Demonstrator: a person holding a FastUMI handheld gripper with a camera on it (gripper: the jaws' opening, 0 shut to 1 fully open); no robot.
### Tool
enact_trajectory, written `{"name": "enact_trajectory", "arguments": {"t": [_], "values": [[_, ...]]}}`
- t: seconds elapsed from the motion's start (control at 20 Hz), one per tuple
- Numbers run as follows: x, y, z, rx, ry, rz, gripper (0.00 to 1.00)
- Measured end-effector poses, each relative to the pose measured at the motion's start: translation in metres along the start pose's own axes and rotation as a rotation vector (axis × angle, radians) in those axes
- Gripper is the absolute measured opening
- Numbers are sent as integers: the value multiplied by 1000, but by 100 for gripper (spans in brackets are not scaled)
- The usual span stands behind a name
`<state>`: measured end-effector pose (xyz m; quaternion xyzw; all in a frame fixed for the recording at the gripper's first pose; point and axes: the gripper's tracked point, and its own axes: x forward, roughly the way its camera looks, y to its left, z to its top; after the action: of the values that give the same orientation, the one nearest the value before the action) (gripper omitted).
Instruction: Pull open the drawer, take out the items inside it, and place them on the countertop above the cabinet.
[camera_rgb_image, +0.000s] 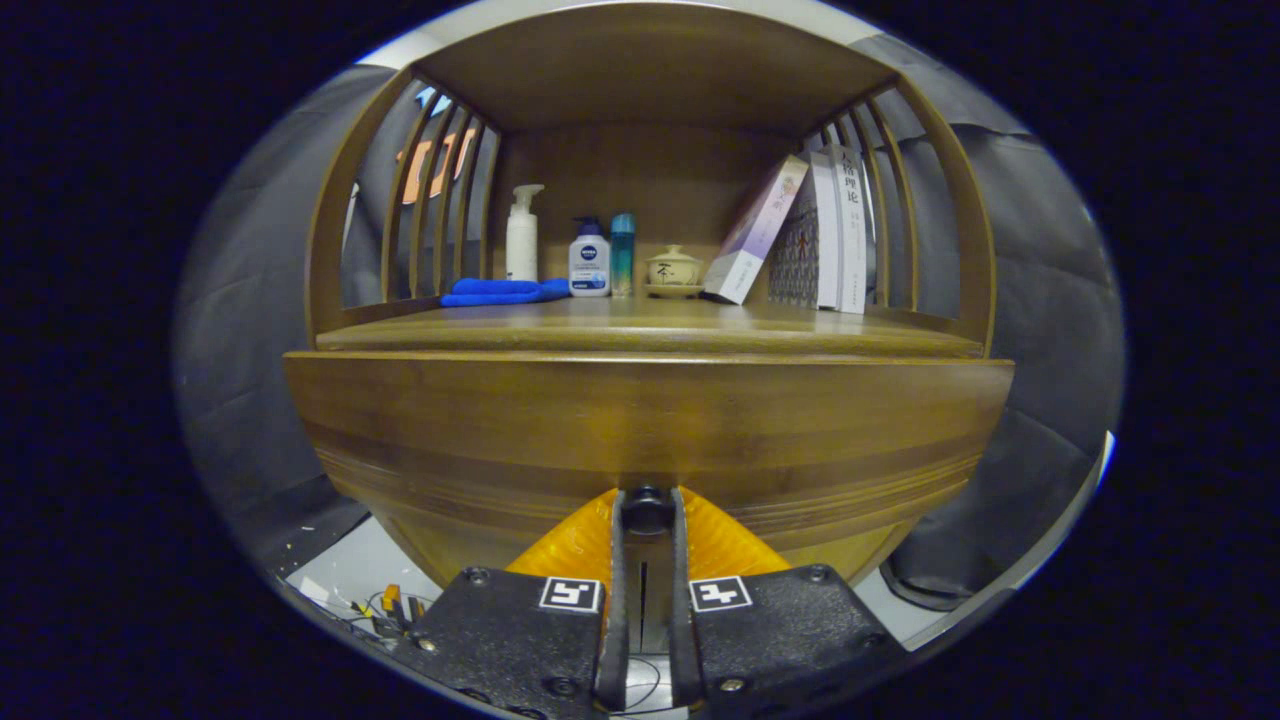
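Claw: the gripper (647, 515) is clenched almost closed, both fingers pressing on the small dark drawer knob (648, 508) between their tips.
Drawer: the wooden drawer front (640, 420) sits just ahead of the fingers, under the countertop (640, 322); whether it has come out at all cannot be told.
Items inside: hidden behind the front.
Countertop: blue cloth (500, 291), pump bottles (522, 235) and books (830, 235) stand at the back.
Risk: the knob is small and round, so a pull off-axis could let the fingers slip off.
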<state>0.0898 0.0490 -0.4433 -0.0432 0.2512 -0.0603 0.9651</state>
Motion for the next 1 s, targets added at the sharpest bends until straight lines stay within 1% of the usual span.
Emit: {"name": "enact_trajectory", "arguments": {"t": [0.25,1.0], "values": [[-32,-2,-11,18,4,6,20],[-120,-6,-47,-24,53,60,19]]}}
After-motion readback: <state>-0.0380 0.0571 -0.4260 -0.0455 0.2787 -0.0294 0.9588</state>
